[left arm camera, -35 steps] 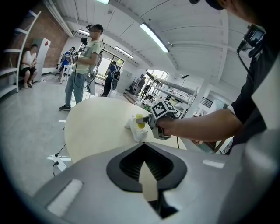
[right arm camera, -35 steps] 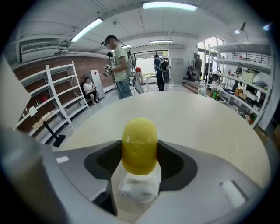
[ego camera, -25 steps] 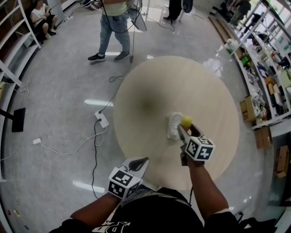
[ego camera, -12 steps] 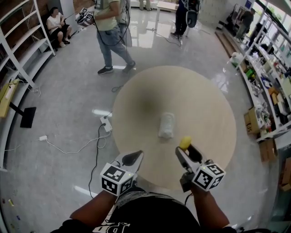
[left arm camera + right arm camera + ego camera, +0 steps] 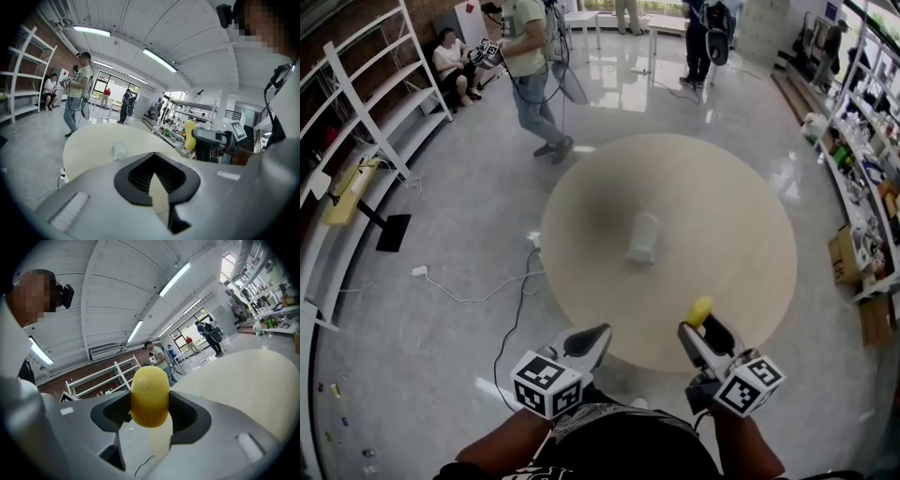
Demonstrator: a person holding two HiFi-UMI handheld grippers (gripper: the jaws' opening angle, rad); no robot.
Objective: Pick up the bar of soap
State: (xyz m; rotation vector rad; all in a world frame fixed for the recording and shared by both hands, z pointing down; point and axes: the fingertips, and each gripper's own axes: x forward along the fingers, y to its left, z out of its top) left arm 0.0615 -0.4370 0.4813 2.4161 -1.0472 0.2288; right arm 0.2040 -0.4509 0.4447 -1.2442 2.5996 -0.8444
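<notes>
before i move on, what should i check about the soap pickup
1. Yellow oval bar of soap clamped between the right gripper jaws: ok.
2. Soap lifted off the round beige table: ok.
3. Left gripper shut with nothing in it: ok.
4. White bundle lies on the table, apart from both grippers: ok.
5. Grip firm enough not to slip: cannot tell.

The left claw [image 5: 157,185] has its jaws together, nothing between them. Beyond it spreads the round pale surface [image 5: 93,140], carrying a small white object [image 5: 120,150]. At the right, the right claw [image 5: 196,137] grips the yellow bar of soap [image 5: 189,135]. A person [image 5: 77,91] stands beyond the surface.
</notes>
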